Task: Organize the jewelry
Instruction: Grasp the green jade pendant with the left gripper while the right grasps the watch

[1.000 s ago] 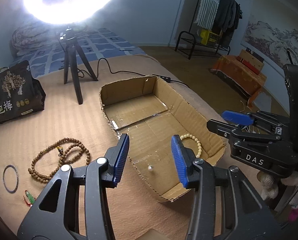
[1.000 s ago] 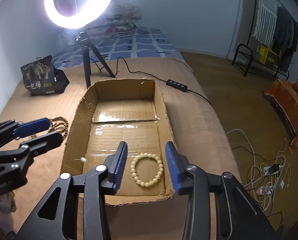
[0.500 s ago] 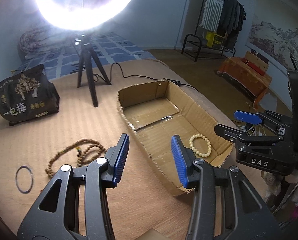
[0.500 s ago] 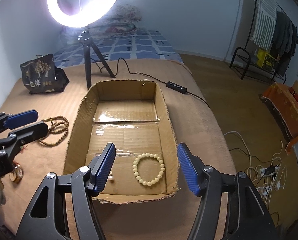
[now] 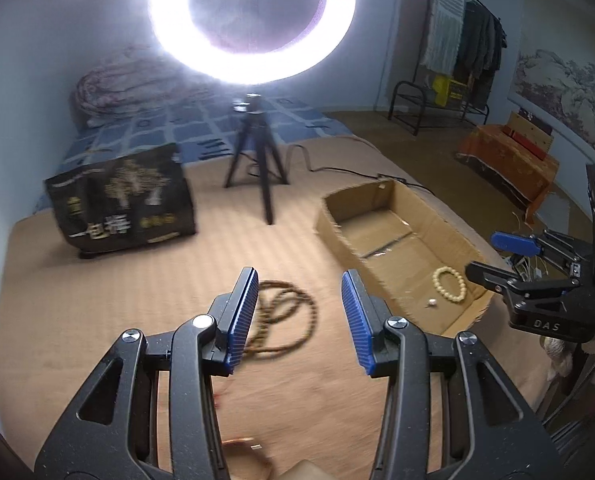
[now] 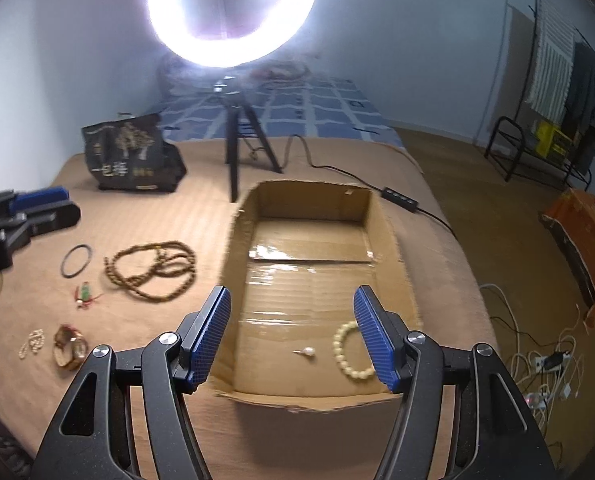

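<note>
Tan bedspread (image 6: 109, 216), both tongs (image 5: 299, 316) (image 6: 291, 334) released and empty, black bangle (image 6: 77, 260) only in right view.

In the left wrist view the brown bead necklace (image 5: 285, 316) is smeared by motion blur, its left loops hidden behind the left gripper's blue fingers (image 5: 243, 314). A gold item (image 5: 249, 454) at the bottom edge is blurred beyond telling. In the right wrist view, the right finger (image 6: 373, 340) covers part of the cream bracelet (image 6: 347, 350), and the left gripper (image 6: 13, 220) is cut off at the left edge.

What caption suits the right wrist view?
Open right gripper above cardboard box holding cream bracelet; brown beads outside.
</note>
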Demonstrator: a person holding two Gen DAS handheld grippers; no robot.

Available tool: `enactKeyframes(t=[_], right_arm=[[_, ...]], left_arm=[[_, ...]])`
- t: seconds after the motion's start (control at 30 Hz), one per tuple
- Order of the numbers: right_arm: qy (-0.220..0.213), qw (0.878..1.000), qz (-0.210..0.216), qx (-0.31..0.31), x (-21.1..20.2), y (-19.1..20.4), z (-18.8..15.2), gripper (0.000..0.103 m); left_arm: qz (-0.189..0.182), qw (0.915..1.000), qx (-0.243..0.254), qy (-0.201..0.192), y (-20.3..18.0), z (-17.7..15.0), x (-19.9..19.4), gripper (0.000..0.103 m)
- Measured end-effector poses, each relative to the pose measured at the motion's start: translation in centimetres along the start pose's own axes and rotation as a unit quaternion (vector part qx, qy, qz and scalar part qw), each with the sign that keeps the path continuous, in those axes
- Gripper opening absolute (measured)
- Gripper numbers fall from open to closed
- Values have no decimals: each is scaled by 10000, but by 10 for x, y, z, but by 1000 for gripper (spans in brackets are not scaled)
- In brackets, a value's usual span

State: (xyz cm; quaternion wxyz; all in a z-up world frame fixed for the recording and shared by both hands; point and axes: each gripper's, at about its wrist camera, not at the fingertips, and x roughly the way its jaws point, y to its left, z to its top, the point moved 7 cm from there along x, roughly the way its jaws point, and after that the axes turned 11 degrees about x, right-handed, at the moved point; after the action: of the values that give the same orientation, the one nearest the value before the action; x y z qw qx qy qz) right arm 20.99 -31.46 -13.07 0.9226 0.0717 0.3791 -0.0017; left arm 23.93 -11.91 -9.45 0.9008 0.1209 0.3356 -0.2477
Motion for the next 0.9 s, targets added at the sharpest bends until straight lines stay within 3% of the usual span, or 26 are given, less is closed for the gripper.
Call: enactKeyframes(t=[0.23, 0.47, 0.9], right_arm=[[35, 9995, 209, -243, -3, 35, -11, 63], [158, 9984, 353, -423, -6, 61, -27, 63], [1099, 9873, 1141, -108, 19, 122, -82, 63]], left_arm=[[132, 9984, -499, 209, 63, -42, -5, 44], [170, 9974, -422, 558, 91, -80, 5, 44], [-42, 9918, -201, 1264, 82, -121, 49, 44]])
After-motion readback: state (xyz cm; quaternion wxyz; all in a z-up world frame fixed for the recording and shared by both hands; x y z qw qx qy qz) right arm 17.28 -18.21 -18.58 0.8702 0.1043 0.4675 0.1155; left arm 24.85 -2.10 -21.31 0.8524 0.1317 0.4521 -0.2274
